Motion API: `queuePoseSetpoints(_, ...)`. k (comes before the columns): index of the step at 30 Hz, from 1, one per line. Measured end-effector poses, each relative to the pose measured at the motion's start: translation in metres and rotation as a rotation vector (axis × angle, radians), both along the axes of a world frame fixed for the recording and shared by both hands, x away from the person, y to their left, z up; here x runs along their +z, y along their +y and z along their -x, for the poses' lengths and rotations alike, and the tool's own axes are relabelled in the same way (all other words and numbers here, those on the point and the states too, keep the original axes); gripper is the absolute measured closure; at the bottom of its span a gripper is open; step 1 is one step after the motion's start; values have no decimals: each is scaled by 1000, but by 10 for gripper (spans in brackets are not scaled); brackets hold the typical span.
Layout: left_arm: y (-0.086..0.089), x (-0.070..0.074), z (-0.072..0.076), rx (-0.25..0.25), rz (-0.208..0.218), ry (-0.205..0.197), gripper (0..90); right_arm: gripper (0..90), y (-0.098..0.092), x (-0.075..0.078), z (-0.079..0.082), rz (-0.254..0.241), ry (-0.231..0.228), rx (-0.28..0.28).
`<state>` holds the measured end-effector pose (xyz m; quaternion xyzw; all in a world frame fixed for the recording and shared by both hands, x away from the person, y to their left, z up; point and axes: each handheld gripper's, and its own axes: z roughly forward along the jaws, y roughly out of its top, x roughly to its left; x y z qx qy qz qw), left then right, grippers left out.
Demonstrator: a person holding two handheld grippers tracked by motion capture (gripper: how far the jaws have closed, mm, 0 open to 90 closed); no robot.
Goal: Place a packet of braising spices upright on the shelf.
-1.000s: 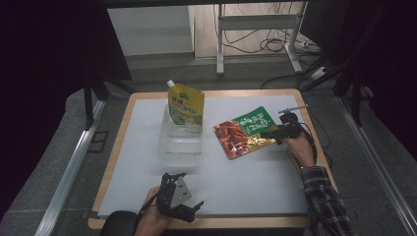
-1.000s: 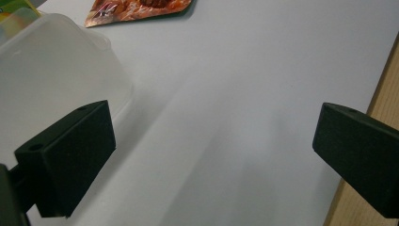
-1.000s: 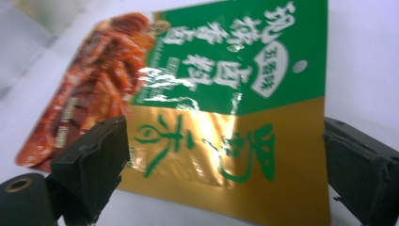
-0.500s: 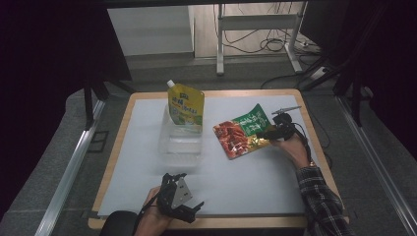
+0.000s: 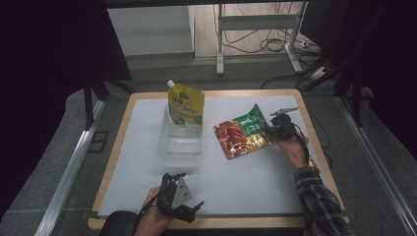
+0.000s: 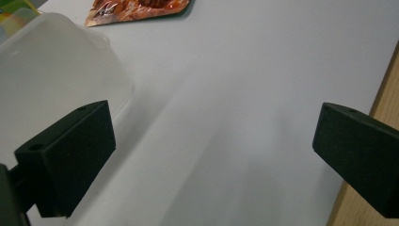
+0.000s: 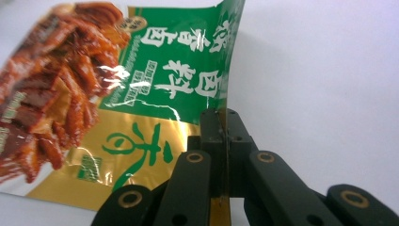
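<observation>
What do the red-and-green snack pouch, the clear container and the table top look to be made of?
The snack pouch looks like glossy printed foil or plastic film: sharp highlights, creases, and an edge that bends where the right tongs pinch it. The clear container seems to be frosted, translucent plastic with rounded corners. The table top looks like a matte pale sheet on a wooden board, whose edge shows as a tan border.

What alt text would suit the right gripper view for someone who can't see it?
Black tongs are shut on the edge of a snack packet, green and gold with a photo of red spicy strips. The packet lies mostly flat on a white table, its gripped edge lifted.
</observation>
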<state>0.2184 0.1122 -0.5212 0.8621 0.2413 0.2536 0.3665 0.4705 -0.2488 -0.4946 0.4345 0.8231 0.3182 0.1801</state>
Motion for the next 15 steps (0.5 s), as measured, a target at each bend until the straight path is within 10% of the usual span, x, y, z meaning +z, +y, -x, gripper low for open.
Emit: queuePoseSetpoints(15,1,1,0,8,7,-7,0,888,0,30,12,-68,-74,56)
